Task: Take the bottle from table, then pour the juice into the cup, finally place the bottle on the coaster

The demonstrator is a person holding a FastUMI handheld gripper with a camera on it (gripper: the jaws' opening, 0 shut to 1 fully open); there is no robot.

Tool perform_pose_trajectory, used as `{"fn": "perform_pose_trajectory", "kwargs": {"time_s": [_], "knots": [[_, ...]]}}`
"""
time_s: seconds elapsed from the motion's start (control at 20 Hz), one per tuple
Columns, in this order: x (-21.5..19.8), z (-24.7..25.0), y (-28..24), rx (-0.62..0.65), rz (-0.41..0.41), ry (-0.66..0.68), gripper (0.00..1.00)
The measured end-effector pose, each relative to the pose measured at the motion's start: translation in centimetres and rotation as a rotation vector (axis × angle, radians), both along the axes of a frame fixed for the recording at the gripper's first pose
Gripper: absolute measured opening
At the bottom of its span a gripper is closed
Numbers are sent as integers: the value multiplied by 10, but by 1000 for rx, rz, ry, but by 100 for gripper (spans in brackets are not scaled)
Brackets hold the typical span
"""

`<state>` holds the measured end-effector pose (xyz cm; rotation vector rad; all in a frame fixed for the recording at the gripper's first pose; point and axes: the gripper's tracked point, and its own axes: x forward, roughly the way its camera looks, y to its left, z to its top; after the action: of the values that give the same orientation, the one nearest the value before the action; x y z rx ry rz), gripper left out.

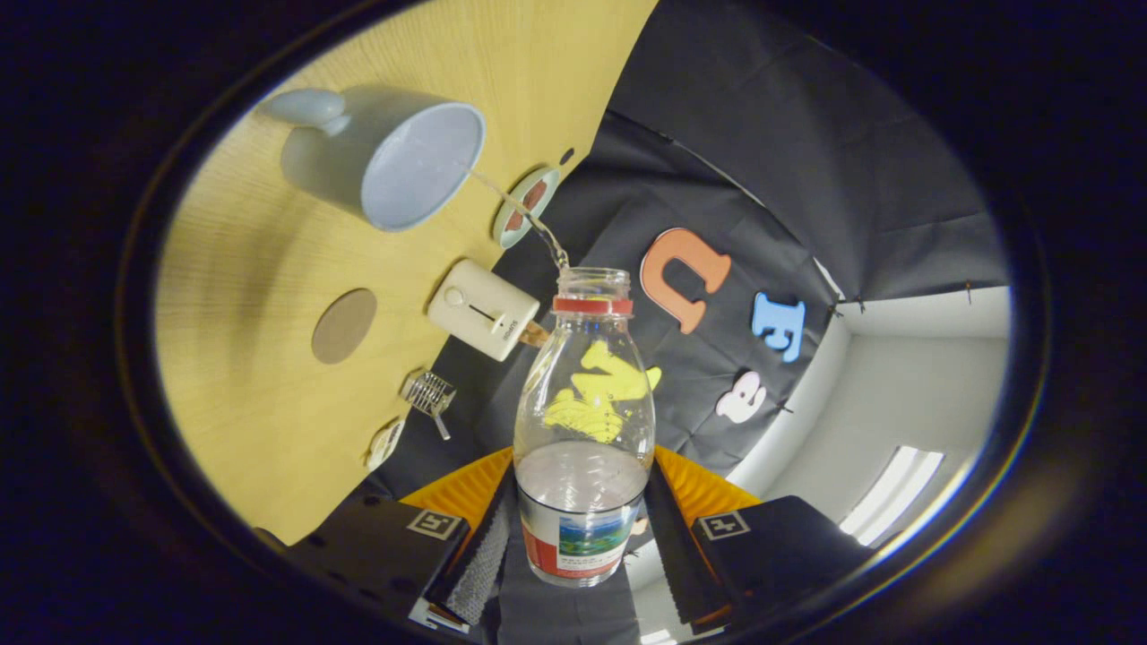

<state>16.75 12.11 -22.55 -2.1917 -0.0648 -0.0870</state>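
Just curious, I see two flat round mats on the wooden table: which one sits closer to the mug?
The pale-rimmed round coaster with a reddish centre, just beyond the light blue mug by the table's edge. The plain brown round coaster lies farther off, beside the white box.

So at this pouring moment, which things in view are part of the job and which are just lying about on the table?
Part of the job:
- bottle, clamped between the gripper fingers, tilted
- thin stream of liquid running from its mouth into the cup
- cup
- round brown coaster

Just lying about:
- white toaster
- small round dish beyond the cup
- small wire item
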Motion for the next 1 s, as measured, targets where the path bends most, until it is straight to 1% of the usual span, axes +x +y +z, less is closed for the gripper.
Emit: {"fn": "perform_pose_trajectory", "kwargs": {"time_s": [0.25,0.35,0.65,1.0], "knots": [[7,12,7,-39,23,-36,81],[2,15,10,-56,36,-57,81],[-10,32,28,-132,108,-136,81],[-12,35,26,-155,114,-156,81]]}}
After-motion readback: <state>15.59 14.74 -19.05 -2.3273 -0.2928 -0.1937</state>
